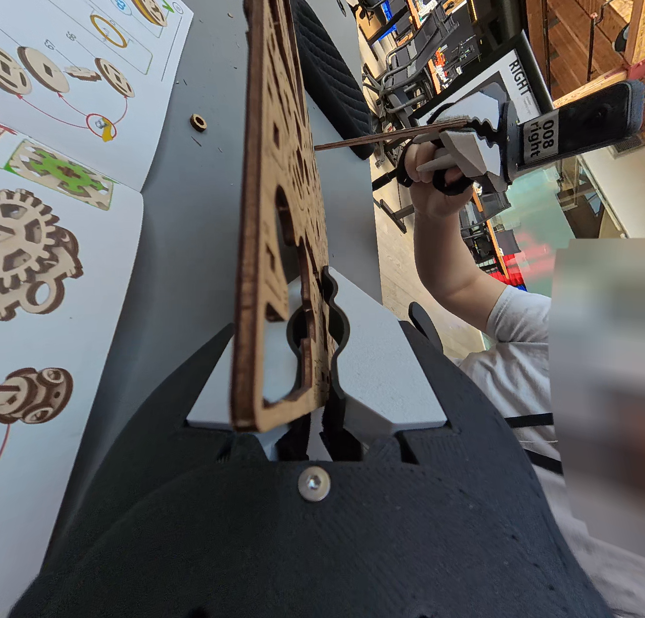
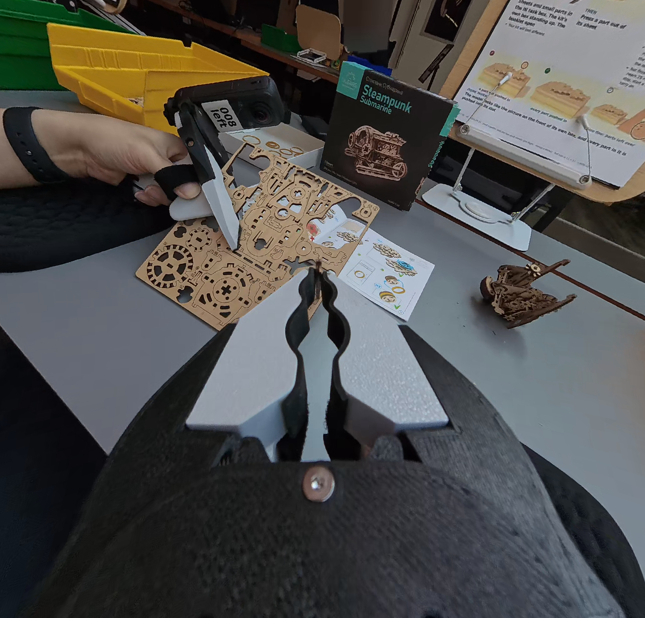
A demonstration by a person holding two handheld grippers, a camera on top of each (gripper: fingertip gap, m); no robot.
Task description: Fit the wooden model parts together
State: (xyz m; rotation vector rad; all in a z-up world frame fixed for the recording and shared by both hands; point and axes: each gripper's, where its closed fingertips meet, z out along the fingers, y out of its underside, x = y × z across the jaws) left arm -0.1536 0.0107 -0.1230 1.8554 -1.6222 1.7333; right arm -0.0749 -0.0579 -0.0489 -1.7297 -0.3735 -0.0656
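My left gripper (image 1: 314, 277) is shut on a laser-cut wooden parts sheet (image 1: 275, 168), which runs away from the camera between the jaws. The right wrist view shows the same sheet (image 2: 209, 280) with several cut-outs, held over the grey table (image 2: 104, 322) by the left gripper (image 2: 234, 247). My right gripper (image 2: 317, 273) is shut on a thin flat wooden piece (image 2: 317, 280), seen edge-on. In the left wrist view that piece (image 1: 384, 138) sticks out from the right gripper (image 1: 466, 126), its far end at the sheet's face.
A half-built wooden model (image 2: 520, 294) lies on the right. The kit box (image 2: 384, 137), open booklet (image 2: 384, 269), white tray of rings (image 2: 279, 144), yellow bin (image 2: 139, 67) and instruction board (image 2: 558, 77) stand behind. A small wooden ring (image 1: 198, 123) lies loose. A black pad (image 2: 52, 224) is at left. My hands' fingertips stand some 15 cm from each other.
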